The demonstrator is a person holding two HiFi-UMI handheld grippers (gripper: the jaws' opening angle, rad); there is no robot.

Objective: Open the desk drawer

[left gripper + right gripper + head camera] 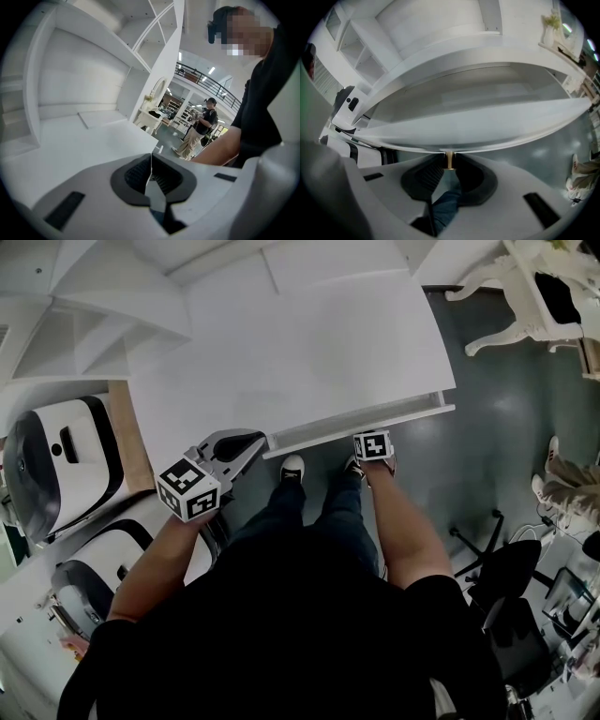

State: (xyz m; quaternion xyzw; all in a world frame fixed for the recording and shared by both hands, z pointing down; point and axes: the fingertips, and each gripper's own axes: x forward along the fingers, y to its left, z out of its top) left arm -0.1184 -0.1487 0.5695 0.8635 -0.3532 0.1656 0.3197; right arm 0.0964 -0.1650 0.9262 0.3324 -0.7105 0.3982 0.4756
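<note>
The white desk [300,352] has a shallow drawer [375,422] under its front edge, pulled out a little way. Under that drawer front, my right gripper [373,439] is shut on the small brass knob [449,160], which sits between the dark pads [427,174]. The drawer front [464,126] fills the right gripper view above the knob. Beside the drawer's left end my left gripper [246,446] is shut and holds nothing; in its own view the left gripper [151,165] looks over the desk top [79,140].
Two white machines with black trim [56,465] stand at the desk's left. A white carved chair [525,296] is at the back right, a black office chair [511,592] at the right. Another person [201,127] stands far off.
</note>
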